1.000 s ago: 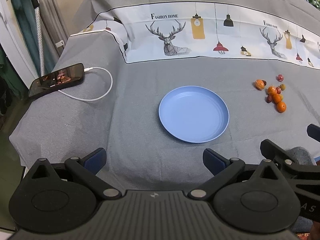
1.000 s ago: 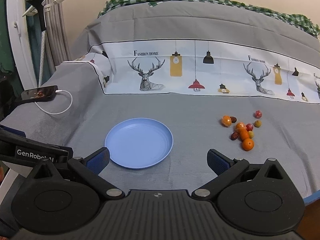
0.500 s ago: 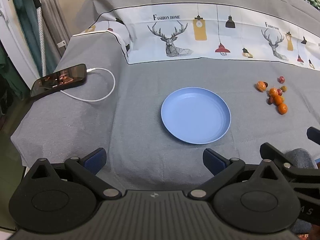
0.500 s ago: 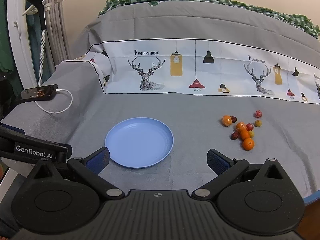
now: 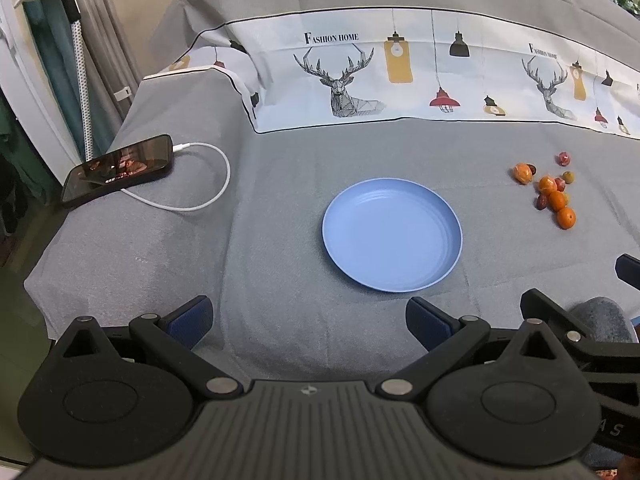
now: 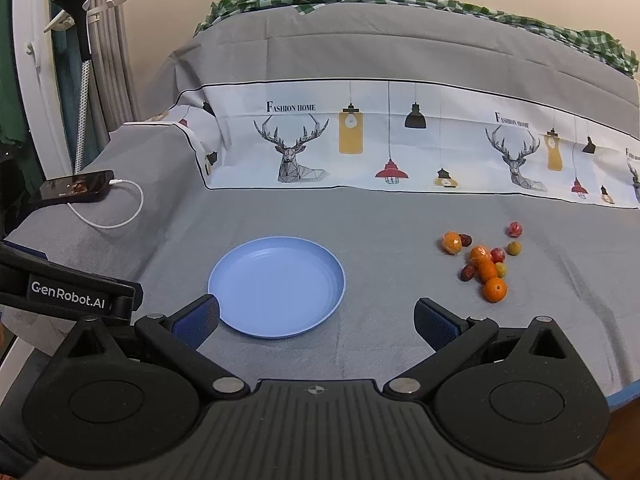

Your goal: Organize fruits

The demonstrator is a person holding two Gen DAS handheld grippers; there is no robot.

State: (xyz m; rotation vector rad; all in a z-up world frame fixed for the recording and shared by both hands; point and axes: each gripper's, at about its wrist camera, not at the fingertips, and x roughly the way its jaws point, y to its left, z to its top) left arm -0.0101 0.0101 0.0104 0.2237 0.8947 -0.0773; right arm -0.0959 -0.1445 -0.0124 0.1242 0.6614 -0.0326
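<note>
An empty blue plate (image 5: pixel 392 236) lies on the grey cloth, also in the right wrist view (image 6: pixel 276 286). A cluster of small fruits (image 5: pixel 554 196), oranges, red dates and small red and yellow-green ones, lies to its right, seen too in the right wrist view (image 6: pixel 486 266). My left gripper (image 5: pixel 308 320) is open and empty, near the front edge before the plate. My right gripper (image 6: pixel 316 322) is open and empty, in front of the plate's right side, short of the fruits.
A black phone (image 5: pixel 118 168) with a white cable (image 5: pixel 200 196) lies at the far left of the cloth. A printed deer-and-lamp band (image 6: pixel 400 148) rises at the back. The left gripper's body (image 6: pixel 68 294) shows at the right view's left edge.
Both views have shifted only slightly; the plate and fruits sit a touch lower in the left wrist view. Both grippers stay open and empty.
</note>
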